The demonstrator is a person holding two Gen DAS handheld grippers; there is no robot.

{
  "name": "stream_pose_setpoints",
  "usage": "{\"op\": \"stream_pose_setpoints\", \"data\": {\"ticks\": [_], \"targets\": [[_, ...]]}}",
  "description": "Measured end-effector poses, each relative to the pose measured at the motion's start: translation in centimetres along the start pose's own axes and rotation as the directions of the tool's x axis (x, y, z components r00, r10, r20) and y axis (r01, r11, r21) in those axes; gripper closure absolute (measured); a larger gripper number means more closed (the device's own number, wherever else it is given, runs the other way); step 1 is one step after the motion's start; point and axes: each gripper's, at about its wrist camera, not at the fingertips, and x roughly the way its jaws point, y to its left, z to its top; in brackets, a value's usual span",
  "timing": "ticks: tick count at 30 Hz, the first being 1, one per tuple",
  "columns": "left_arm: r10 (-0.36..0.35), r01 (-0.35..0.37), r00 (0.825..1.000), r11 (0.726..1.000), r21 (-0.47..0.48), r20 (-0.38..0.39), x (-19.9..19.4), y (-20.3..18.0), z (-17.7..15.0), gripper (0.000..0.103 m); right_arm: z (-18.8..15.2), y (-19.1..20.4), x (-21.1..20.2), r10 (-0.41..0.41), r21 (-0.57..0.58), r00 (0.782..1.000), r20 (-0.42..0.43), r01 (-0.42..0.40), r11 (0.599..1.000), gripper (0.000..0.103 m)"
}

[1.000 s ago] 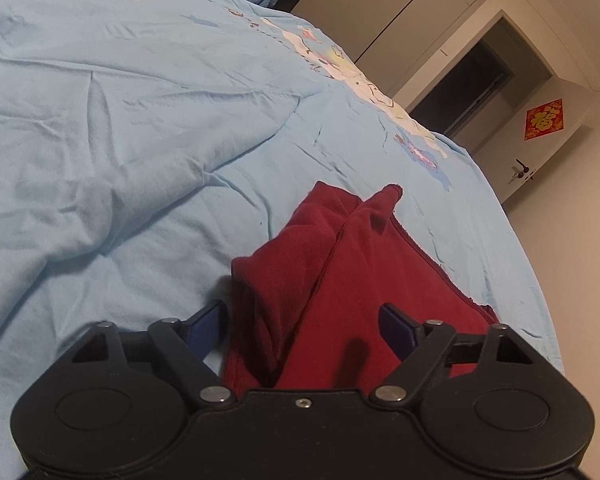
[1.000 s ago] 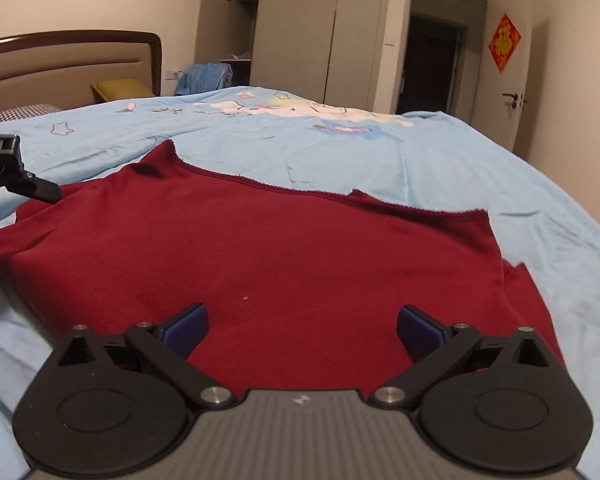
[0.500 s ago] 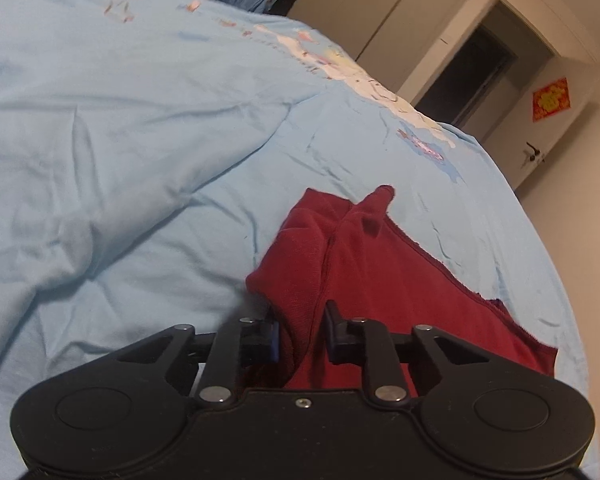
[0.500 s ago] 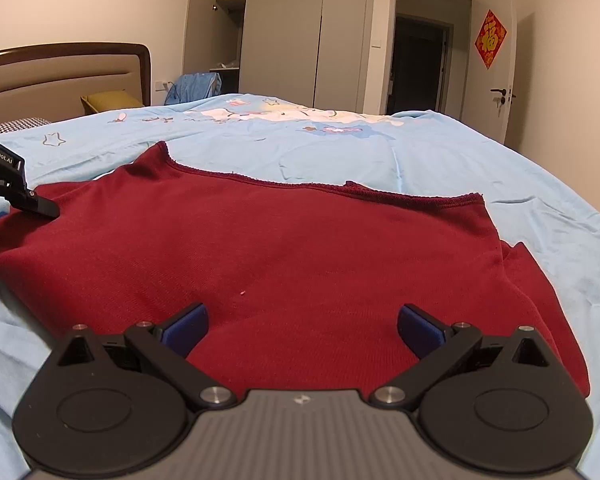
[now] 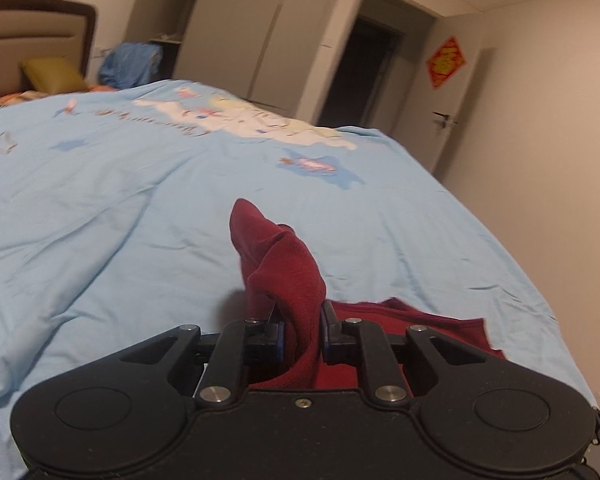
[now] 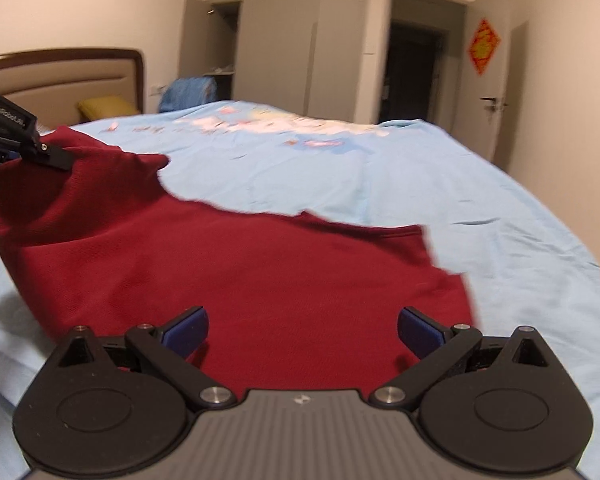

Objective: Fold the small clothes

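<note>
From the left wrist view, the left tool (image 5: 302,334) is closing, its two blue-padded fingers (image 5: 277,334) pinching a bunched fold of the dark red knit garment (image 5: 288,268), which stands up in a peak above the tool while the rest of it trails down to the right onto the light blue bed sheet (image 5: 100,208) with its cartoon print. Beyond the bed stand a brown headboard (image 5: 40,40), a yellow pillow (image 5: 52,74) and a white door with a red diamond decoration (image 5: 446,62). From the right wrist view, the right tool (image 6: 302,330) is spread wide, its blue pads (image 6: 186,330) just above the near part of the garment (image 6: 260,280) and gripping nothing; whether they touch the cloth is hard to tell through the blur. The garment lies spread on the sheet (image 6: 460,200), its left corner lifted off the bed where the left tool (image 6: 24,148) holds it at the frame's left edge.
</note>
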Motion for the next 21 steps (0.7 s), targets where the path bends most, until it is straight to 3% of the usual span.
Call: {"op": "stream_pose_setpoints", "data": {"ticks": [6,12,16,21], "targets": [[-0.121,0.123,0.992,0.989,0.086,-0.021,0.4,-5.8,-0.2,0.086,-0.3,-5.2,-3.0,-0.118,0.093,0.993,0.023,0.115,0.989,0.0],[-0.216,0.229,0.972,0.962,0.151,-0.094,1.5,-11.1,-2.8,0.087,-1.2,-9.4,-5.1,-0.222,0.174,0.975,0.017,0.215,0.961,0.0],[-0.236,0.265,0.958,0.946,0.188,-0.163,2.4,-13.6,-5.2,0.087,-2.0,-11.2,-5.8,-0.259,0.215,0.966,0.0,0.253,0.943,0.0],[-0.248,0.28,0.952,0.942,0.185,-0.177,2.0,-13.8,-6.0,0.086,-3.0,-12.4,-6.6,-0.258,0.256,0.966,-0.02,0.254,0.933,0.0]]}}
